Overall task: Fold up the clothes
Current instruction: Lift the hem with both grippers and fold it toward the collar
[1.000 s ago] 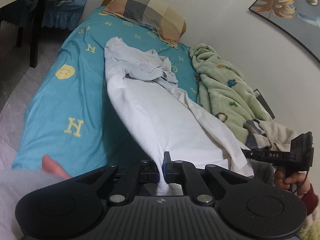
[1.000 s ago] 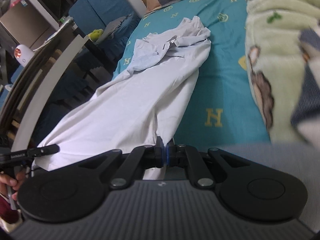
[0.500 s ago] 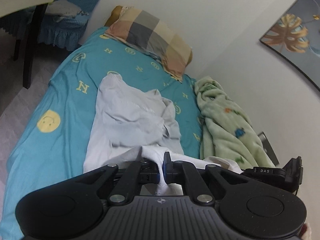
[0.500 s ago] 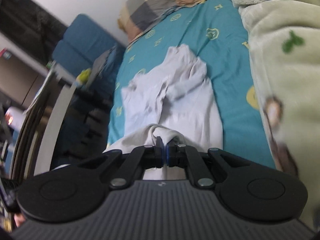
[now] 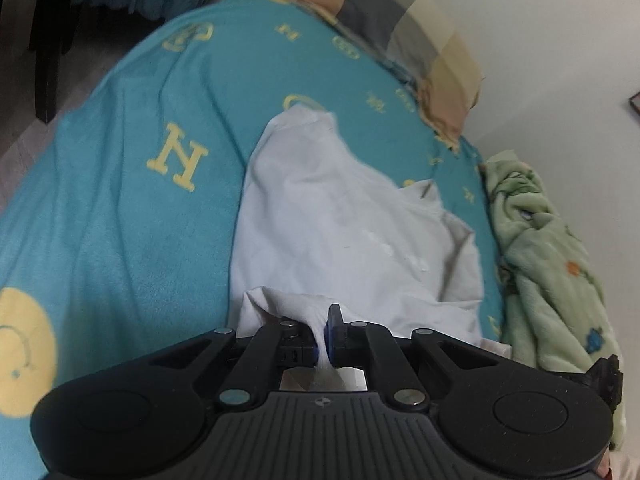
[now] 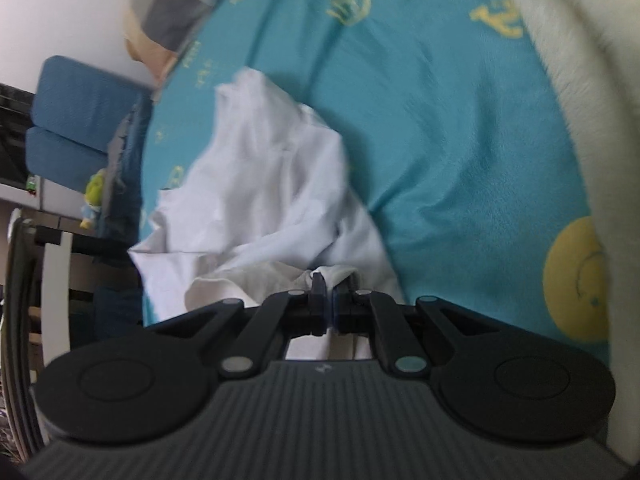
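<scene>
The white garment (image 5: 340, 216) lay mid-bed on the teal sheet (image 5: 120, 208), its near edge doubled back over the rest. Left gripper (image 5: 324, 344) and right gripper (image 6: 329, 308) were each pinched tight on that edge. I'd say keep both corners level and taut, then lay them square so nothing bunches.

The left gripper (image 5: 323, 334) is matte black plastic with a ribbed grey housing, two round side discs, silver rivets on slanted linkage bars and blue-lined jaws. The right gripper (image 6: 325, 304) looks identical.
</scene>
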